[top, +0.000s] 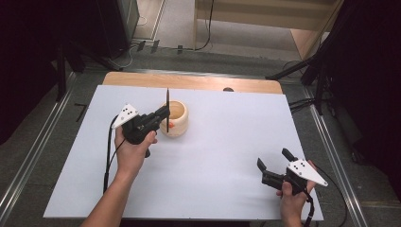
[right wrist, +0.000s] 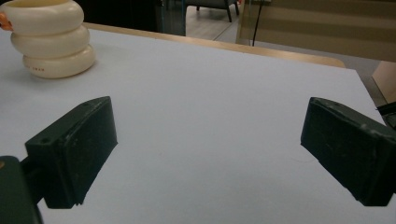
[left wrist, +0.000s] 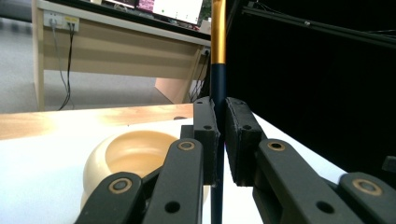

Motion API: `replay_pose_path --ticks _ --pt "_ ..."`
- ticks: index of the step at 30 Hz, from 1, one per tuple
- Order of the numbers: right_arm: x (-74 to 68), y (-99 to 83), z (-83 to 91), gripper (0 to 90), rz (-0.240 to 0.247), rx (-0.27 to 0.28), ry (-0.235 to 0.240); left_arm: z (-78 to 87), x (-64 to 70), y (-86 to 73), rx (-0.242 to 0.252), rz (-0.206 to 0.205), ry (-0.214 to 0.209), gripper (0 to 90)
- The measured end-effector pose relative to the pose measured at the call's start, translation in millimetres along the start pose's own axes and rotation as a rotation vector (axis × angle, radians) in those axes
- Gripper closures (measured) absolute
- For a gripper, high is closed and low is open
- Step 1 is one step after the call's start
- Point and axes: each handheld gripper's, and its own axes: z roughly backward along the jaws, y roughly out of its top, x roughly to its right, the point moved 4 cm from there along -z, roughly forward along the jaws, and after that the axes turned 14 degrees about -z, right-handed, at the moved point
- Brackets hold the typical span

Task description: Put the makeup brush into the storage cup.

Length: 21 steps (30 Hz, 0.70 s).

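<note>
High view: left claw (top: pixel 162 116) clamps dark pen (top: pixel 167 109) upright at holder's (top: pixel 176 118) 9 o'clock for insertion; right claw (top: pixel 275 163) idles agape.

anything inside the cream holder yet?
The holder looks hollow in the left gripper view, its inner wall bare. The left gripper holds a dark pen upright beside the rim. The jaws cover the bottom; a small orange bit shows at its side.
</note>
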Motion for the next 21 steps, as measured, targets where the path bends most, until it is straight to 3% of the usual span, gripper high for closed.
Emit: replay_pose_path --ticks 21 --pt "1.7 -0.6 -0.2 3.9 -0.007 -0.003 0.0 -29.8 -9.8 10.9 0.002 -0.029 0.019 84.6"
